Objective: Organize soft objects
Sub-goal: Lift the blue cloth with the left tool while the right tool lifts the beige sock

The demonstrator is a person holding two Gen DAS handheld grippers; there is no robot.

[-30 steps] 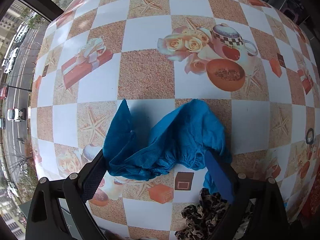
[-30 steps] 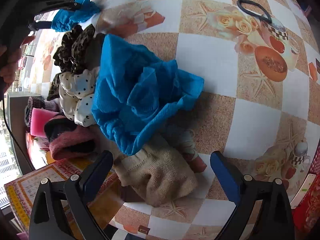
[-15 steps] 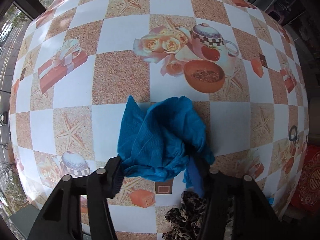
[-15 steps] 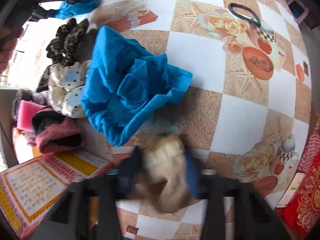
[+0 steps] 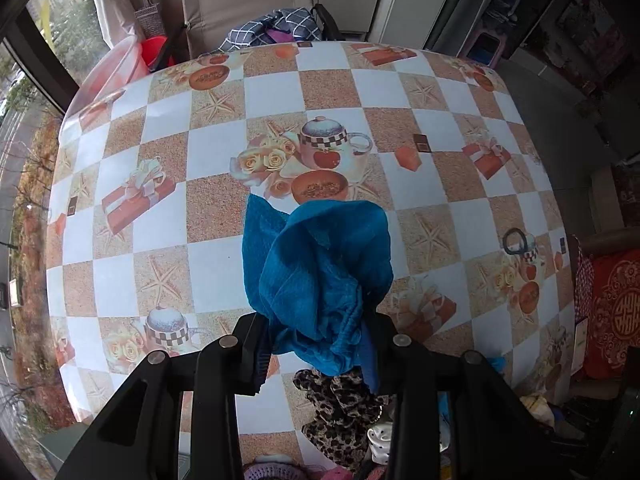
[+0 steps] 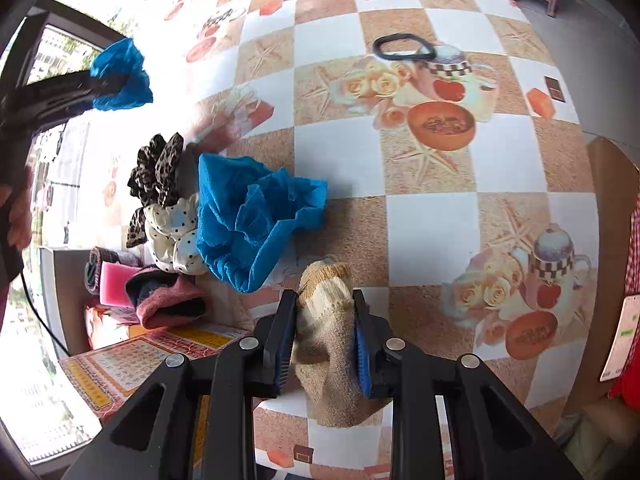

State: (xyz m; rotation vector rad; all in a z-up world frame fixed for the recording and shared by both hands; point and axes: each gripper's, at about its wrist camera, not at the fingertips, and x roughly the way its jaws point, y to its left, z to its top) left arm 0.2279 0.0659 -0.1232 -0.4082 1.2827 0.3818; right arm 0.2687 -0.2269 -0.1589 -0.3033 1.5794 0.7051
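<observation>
Checkered oilcloth printed with teapots, roses and starfish covers the table [image 5: 224,148], with a window at the far left and a folding chair [image 5: 248,4] beyond the far edge. A second ago the left gripper [image 5: 316,354] stood wide around a crumpled blue shoe cover [image 5: 316,272] lying on the cloth. Its jaws have just been closing and now pinch the cover's elastic edge, and the bundle hangs clear of the table, which looks farther off than before. Just below it lies a leopard-print fabric scrunchie [image 5: 340,416].

In the right wrist view, the near left holds a pile: the leopard scrunchie, a cream polka-dot scrunchie [image 6: 172,236], a pink knitted piece [image 6: 168,304] and a second blue shoe cover [image 6: 256,220], which has not shifted. To its right, the right gripper [image 6: 324,336], open over a beige knitted sock [image 6: 328,344] a second ago, now clamps the sock tight between its blue pads, the cuff sticking up and the foot drooping near the camera. A black hair band [image 6: 404,48] lies far across the table, apart from everything.
</observation>
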